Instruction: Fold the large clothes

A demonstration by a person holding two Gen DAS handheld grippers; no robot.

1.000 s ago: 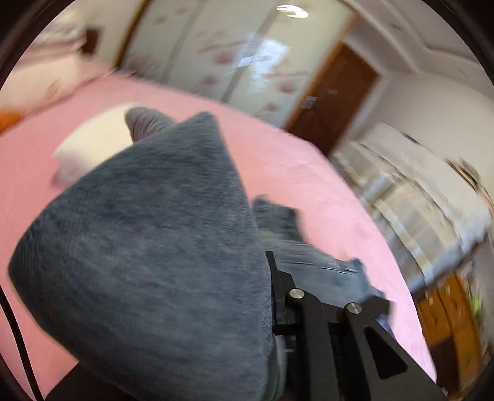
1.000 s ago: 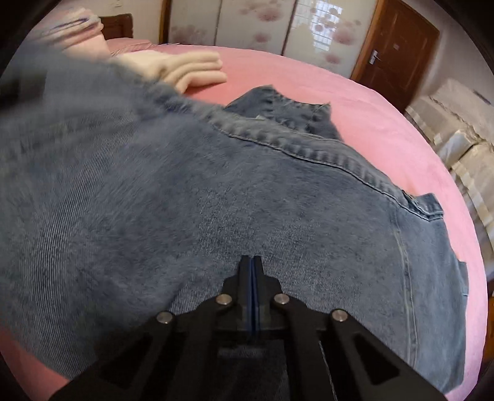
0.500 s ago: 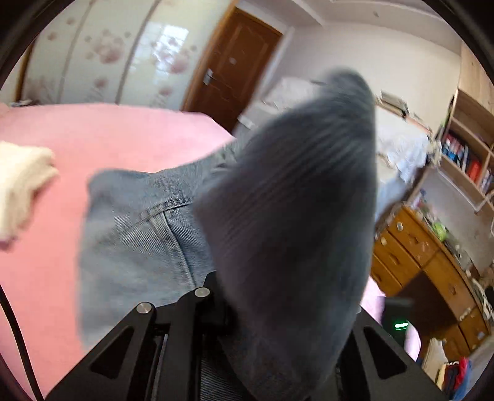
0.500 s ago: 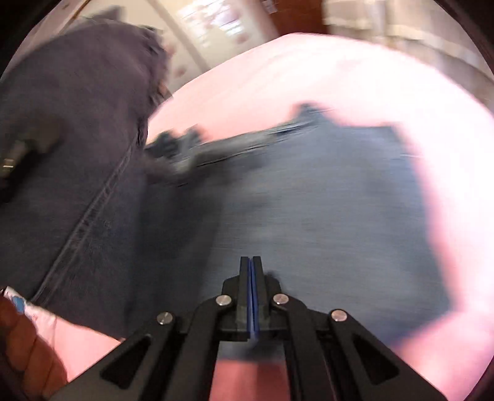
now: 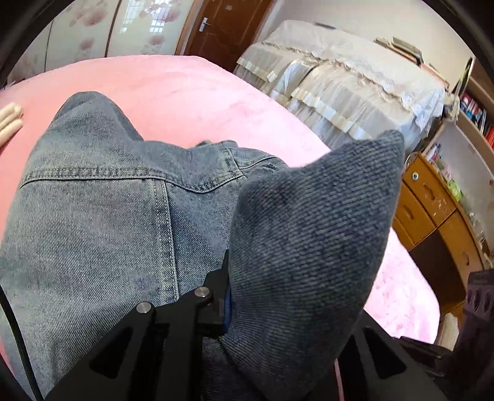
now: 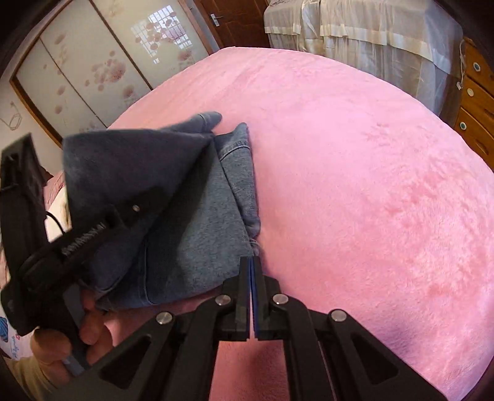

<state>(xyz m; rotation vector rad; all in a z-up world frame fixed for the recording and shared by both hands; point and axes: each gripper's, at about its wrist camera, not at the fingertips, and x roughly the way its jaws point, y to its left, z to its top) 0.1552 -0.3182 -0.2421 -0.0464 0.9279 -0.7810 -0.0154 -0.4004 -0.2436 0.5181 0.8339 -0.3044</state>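
Observation:
A pair of blue denim jeans (image 5: 102, 222) lies folded on the pink bed (image 5: 191, 101). My left gripper (image 5: 227, 296) is shut on a fold of the jeans, and the cloth bulges up over its right finger. In the right wrist view the jeans (image 6: 197, 234) lie left of centre, with the left gripper (image 6: 92, 234) and the hand holding it over them. My right gripper (image 6: 250, 268) is shut, with its tips at the frayed corner of the jeans; whether it pinches cloth is unclear.
A cream folded cloth (image 5: 10, 121) lies at the bed's left edge. A covered sofa (image 5: 339, 101) and wooden drawers (image 5: 432, 212) stand to the right of the bed. A wardrobe with flowered panels (image 6: 92, 68) and a brown door (image 5: 225, 27) are behind.
Both grippers swung the jeans over, so one half now lies folded on the other. The right gripper moved from mid-fabric to the jeans' corner. The left gripper came down low over the jeans.

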